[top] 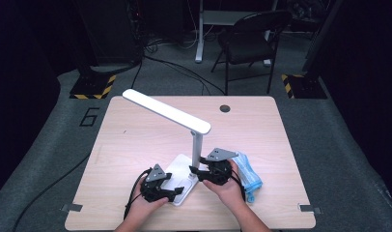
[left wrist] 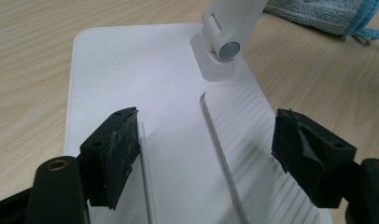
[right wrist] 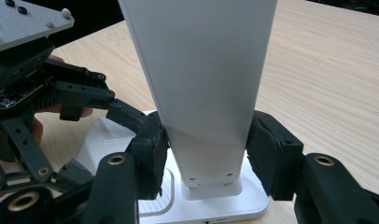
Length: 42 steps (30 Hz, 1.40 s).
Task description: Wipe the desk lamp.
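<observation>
A white desk lamp [top: 187, 145] is standing on the light wood table [top: 136, 135], near the front edge, approx. in the middle. Its flat base [left wrist: 145, 84] is lying on the table top, the post [right wrist: 201, 79] is rising from the back part of the base, and the long head [top: 165, 111] is reaching up and to the left in the high view.

The left tool [top: 161, 189] is sitting over the front left part of the base. In the left gripper view its two black pads [left wrist: 120, 149] are standing wide apart above the base w/ nothing pinched between them; the grooved part of the base and one thin slot are showing in the gap.

The right tool [right wrist: 204, 158] is at the lamp post, low, just above the hinge block. In the right gripper view the pads are standing on both sides of the post: the left pad [right wrist: 150, 149] is touching the post edge or nearly, the right pad is just beside the other edge. I cannot tell if they are really pressing on it.

A blue and grey cloth [top: 247, 174] is lying on the table just right of the right hand [top: 228, 186], near the lamp base but apart from it. Behind the table a dark folding chair [top: 249, 38] is standing on the grey floor.
</observation>
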Available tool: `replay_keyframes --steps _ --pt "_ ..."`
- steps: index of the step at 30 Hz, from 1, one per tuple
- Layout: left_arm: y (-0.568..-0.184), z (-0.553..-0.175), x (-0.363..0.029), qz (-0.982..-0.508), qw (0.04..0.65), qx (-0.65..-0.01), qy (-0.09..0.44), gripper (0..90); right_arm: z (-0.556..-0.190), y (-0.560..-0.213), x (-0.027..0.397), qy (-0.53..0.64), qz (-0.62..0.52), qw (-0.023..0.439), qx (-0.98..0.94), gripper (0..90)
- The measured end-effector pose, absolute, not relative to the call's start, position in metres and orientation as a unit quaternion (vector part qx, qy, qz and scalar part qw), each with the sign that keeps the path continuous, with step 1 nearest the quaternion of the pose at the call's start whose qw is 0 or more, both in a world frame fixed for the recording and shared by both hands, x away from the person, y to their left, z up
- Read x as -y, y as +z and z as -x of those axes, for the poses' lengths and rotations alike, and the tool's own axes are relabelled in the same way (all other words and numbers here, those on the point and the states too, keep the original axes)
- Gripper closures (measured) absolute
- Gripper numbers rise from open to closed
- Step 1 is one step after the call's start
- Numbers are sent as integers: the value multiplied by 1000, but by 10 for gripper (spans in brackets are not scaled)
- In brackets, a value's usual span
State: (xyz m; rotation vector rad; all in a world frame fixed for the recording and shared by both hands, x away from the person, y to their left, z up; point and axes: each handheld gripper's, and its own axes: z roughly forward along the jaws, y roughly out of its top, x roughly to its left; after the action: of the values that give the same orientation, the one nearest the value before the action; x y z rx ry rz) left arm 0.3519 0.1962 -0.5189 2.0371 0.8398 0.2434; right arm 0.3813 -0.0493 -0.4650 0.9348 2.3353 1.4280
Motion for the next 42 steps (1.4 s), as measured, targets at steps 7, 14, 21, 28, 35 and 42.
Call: replay_keyframes --steps 7,14,21,28,35,42 --pt "-519 -350 -192 -824 442 -341 101 179 -381 -466 50 494 -322 124 -798 492" --pt "-520 -348 -188 -824 439 -342 109 148 -381 -466 50 493 -322 124 -798 492" --pt "-520 -347 -187 -828 433 -337 115 131 -381 -466 51 494 -320 123 -799 491" --pt "-521 -345 -185 -834 426 -328 125 116 -381 -466 50 493 -321 125 -799 493" --pt "-521 -343 -182 -838 420 -321 135 111 -381 -466 50 492 -320 126 -800 495" --pt "-524 -342 -176 -835 426 -318 142 98 -384 -466 55 493 -325 126 -797 496"
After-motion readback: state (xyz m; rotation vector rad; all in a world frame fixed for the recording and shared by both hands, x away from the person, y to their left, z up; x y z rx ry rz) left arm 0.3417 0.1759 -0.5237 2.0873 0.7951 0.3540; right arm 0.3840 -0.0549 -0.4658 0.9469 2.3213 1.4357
